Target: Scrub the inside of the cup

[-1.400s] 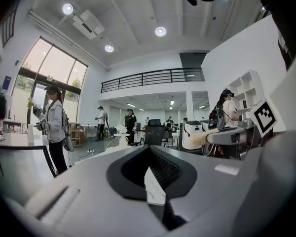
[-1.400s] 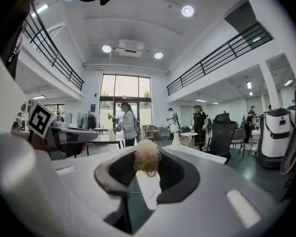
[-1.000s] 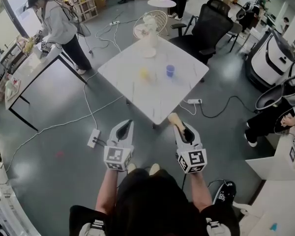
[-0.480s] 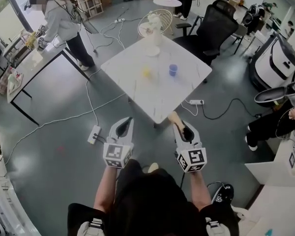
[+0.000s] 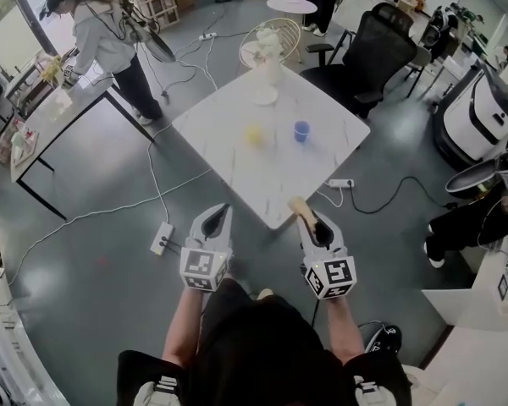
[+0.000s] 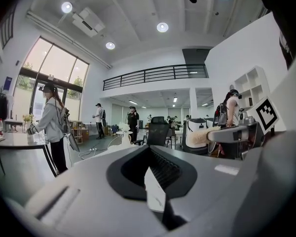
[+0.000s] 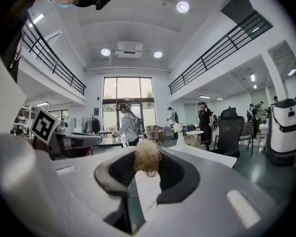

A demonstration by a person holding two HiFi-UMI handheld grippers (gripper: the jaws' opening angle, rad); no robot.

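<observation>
Scrubbing has not started yet. The right hand-held gripper point(image 5: 313, 220) is clamped on a fluffy tan brush point(image 5: 298, 204). The brush head pokes out past the jaws, ready, I think, to go inside the cup. The left hand-held gripper point(image 5: 219, 215) is squeezed together with nothing in it. The blue cup point(image 5: 301, 131) stands upright on the white table point(image 5: 237, 167), near a yellow thing point(image 5: 252, 134). It is well ahead of both hand-held grippers, out of reach, a bit nearer the right one.

Open-plan office lab, mezzanine railing point(image 6: 153, 76), swivel chair point(image 5: 366, 47), white table point(image 5: 271, 176), floor power strip point(image 5: 162, 238)
</observation>
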